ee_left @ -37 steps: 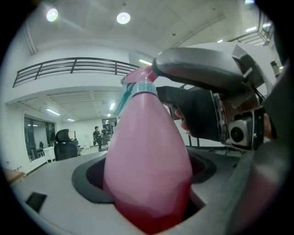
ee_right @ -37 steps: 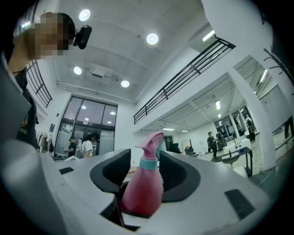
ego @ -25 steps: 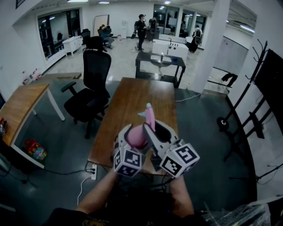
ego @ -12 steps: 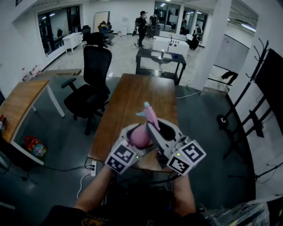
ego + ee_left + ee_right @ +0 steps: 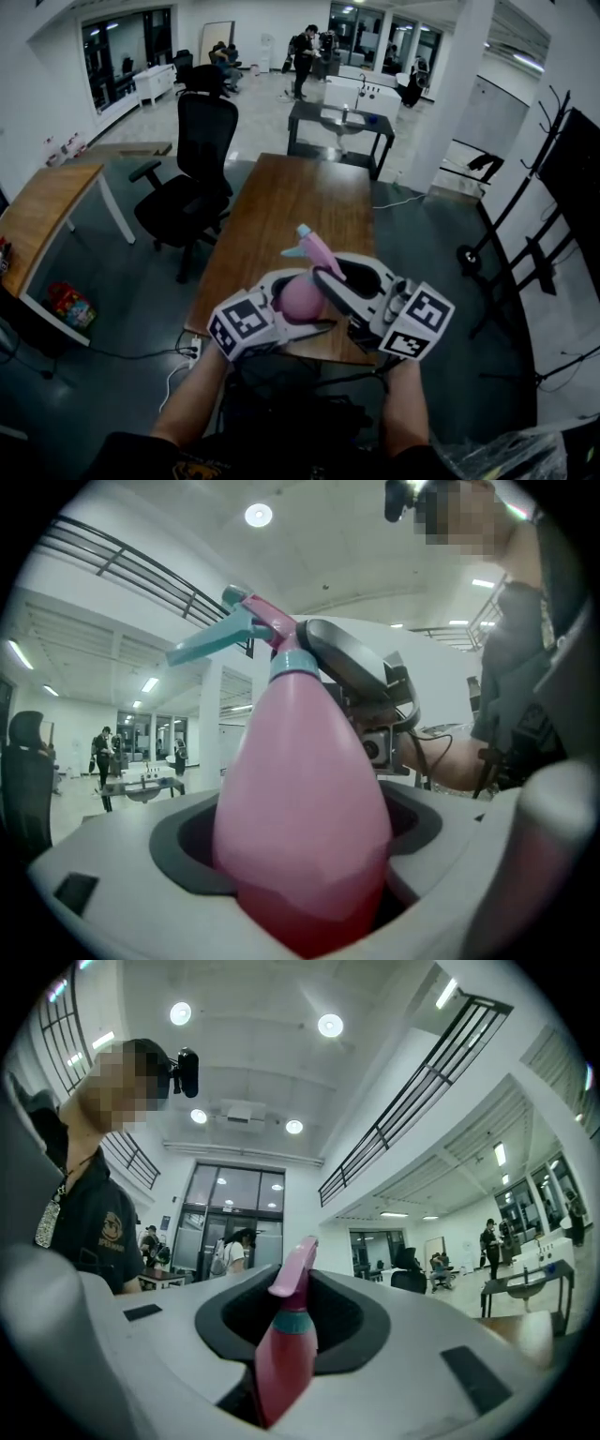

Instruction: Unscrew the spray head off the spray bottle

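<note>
A pink spray bottle [image 5: 302,298] is held up in the air over the near end of a wooden table [image 5: 281,202]. Its pink spray head [image 5: 316,249] with a teal nozzle [image 5: 292,251] points up and to the left. My left gripper [image 5: 286,298] is shut on the bottle's fat body [image 5: 300,808], which fills the left gripper view. My right gripper [image 5: 330,279] comes in from the right and is shut on the spray head [image 5: 292,1274] at the teal collar [image 5: 295,1322]. The bottle's base is hidden behind the grippers.
A black office chair [image 5: 199,159] stands left of the table. A second wooden desk [image 5: 47,211] is at the far left and a dark table [image 5: 339,127] stands beyond. Black coat racks [image 5: 553,187] are on the right. People stand at the back of the room.
The two marker cubes have swung apart, the left one leftward and the right one rightward. The bottle sits slightly lower and the nozzle has turned further left.
</note>
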{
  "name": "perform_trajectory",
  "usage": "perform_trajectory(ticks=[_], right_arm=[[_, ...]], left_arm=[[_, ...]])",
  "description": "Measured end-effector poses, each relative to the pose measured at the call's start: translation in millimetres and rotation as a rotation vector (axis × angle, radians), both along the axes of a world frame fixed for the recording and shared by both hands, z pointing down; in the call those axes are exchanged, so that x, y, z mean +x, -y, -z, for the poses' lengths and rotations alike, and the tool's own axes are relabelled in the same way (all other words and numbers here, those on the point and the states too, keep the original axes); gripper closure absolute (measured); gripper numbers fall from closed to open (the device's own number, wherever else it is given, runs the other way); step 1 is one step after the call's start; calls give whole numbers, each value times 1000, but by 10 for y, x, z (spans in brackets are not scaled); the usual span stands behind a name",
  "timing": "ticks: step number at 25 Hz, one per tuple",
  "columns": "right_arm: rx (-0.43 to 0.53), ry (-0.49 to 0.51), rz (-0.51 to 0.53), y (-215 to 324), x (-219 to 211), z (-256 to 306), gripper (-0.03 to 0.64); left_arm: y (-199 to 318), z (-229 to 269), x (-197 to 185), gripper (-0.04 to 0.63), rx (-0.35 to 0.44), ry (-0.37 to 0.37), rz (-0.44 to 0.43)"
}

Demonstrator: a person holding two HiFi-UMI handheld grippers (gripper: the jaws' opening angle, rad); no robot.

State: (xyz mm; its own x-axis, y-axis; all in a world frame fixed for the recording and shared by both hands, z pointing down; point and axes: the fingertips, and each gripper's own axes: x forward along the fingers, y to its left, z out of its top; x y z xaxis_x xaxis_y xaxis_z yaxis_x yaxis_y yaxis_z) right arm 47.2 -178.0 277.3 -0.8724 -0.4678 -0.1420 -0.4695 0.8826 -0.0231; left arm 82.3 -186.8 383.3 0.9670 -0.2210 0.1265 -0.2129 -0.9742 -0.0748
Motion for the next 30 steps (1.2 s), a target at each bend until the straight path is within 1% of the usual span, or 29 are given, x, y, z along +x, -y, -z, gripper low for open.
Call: perform_trajectory(ticks=[5, 10, 13, 15, 16, 18, 20, 22, 24, 28, 30], right_arm=[[12, -6, 110, -92, -41, 2, 526], [11, 21, 213, -166, -21, -8, 525], [12, 28, 231, -173, -3, 0, 523], [15, 55, 197, -134, 36, 35, 520], [18, 83, 169, -105, 82, 67, 493], [22, 139, 95, -34, 207, 128, 468], [24, 157, 4, 40, 309, 148, 468], [23, 139, -77, 95, 343, 125, 468], [4, 106, -137, 137, 302, 66, 469], [-78, 37, -252, 279, 154, -136, 468], [-118, 18, -305, 357, 127, -239, 468]], left_arm=[[-120, 15, -14, 150, -12, -23, -74], [-211, 8, 4, 150, -14, -32, -130], [-213, 17, 23, 150, -13, -36, -129], [-141, 23, 18, 150, -15, -43, -92], [-84, 26, 9, 149, -18, -47, -64], [54, 23, -25, 149, -25, -53, 8], [215, 3, -81, 149, -29, -53, 98], [379, -11, -138, 149, -25, -43, 194], [507, -29, -181, 149, -17, -30, 273], [652, -75, -211, 149, 6, 4, 380], [695, -101, -193, 149, 18, 26, 421]])
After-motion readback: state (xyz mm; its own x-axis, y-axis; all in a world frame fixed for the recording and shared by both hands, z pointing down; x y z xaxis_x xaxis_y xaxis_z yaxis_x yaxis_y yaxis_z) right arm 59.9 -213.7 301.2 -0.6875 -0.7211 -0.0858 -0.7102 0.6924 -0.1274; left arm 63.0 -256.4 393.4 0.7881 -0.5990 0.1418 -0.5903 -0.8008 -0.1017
